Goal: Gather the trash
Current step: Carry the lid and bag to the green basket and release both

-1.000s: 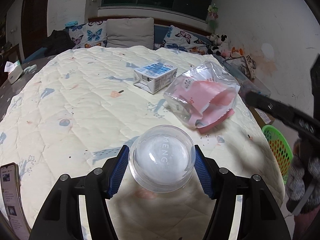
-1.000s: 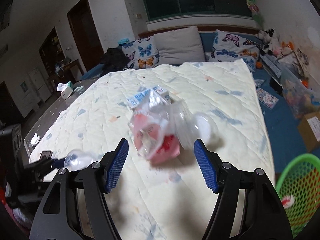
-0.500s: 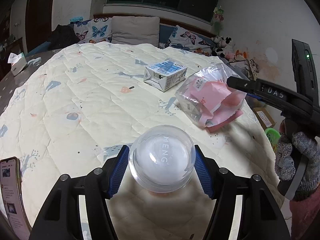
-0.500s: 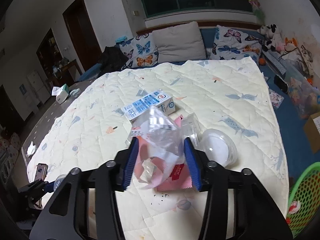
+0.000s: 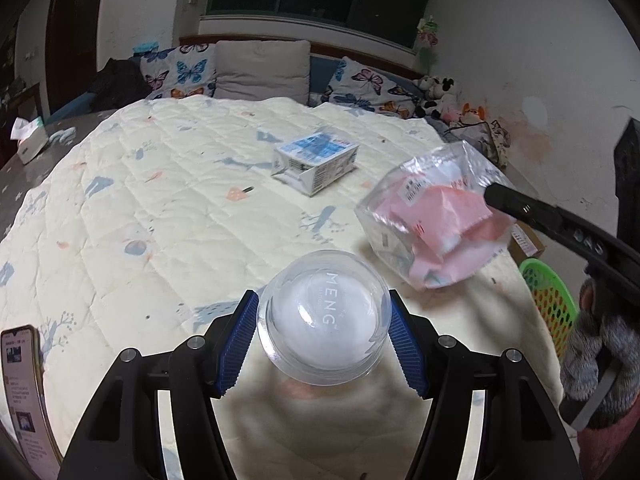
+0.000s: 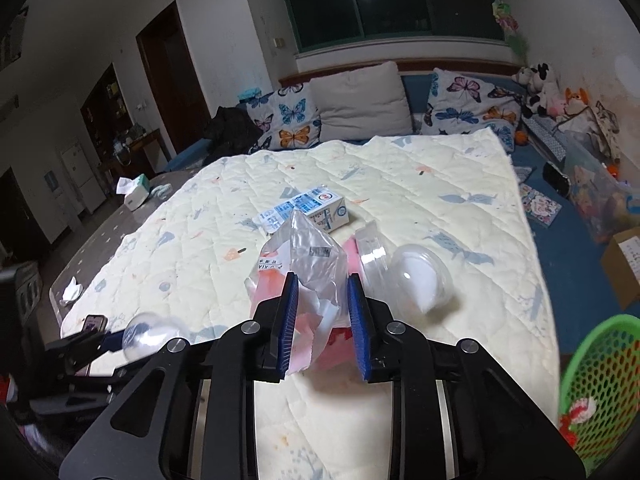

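My left gripper (image 5: 323,338) is shut on a clear plastic dome cup (image 5: 324,318) and holds it over the bed's near edge; it also shows in the right wrist view (image 6: 150,334). My right gripper (image 6: 322,318) is shut on a clear plastic bag (image 6: 304,264) with pink and white wrappers inside, lifted off the quilt; the bag also shows in the left wrist view (image 5: 430,216). A blue and white carton (image 5: 314,158) lies on the quilt (image 5: 160,200), also in the right wrist view (image 6: 306,208). Another clear dome cup (image 6: 420,276) and a clear lid (image 6: 370,250) lie right of the bag.
A green mesh basket (image 6: 600,388) stands on the floor at the bed's right side, also in the left wrist view (image 5: 548,300). A phone (image 5: 20,384) lies at the quilt's near left edge. Pillows (image 5: 260,68) line the headboard. A cardboard box (image 6: 624,268) and toys crowd the floor on the right.
My right gripper has closed on the plastic bag and lifted it off the quilt toward the right. My left gripper still holds the dome cup in the same spot.
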Available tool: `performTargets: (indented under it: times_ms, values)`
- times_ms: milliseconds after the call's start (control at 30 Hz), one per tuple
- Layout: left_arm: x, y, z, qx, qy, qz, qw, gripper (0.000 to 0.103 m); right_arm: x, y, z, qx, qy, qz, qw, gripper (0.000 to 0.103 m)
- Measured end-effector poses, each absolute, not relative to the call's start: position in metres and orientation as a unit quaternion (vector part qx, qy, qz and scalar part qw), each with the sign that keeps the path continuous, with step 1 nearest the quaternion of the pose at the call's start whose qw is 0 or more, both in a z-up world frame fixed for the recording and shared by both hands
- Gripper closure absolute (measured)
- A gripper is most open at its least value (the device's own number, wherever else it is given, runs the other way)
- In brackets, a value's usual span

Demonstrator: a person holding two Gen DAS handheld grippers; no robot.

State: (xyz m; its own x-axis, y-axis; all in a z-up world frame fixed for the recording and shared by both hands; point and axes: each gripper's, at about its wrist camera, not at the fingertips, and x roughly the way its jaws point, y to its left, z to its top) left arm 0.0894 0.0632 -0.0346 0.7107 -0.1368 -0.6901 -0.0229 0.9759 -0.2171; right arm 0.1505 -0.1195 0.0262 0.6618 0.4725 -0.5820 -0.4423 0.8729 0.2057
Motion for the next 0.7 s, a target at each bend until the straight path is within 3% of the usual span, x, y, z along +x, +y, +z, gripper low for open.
performTargets:
  times_ms: [700]
  values:
    - [0.106, -0.037, -0.014, -0.055, 0.378, -0.136, 0.914, 0.041, 0.077, -0.266, 0.048, 0.061, 0.289, 0.131, 0.946, 0.077]
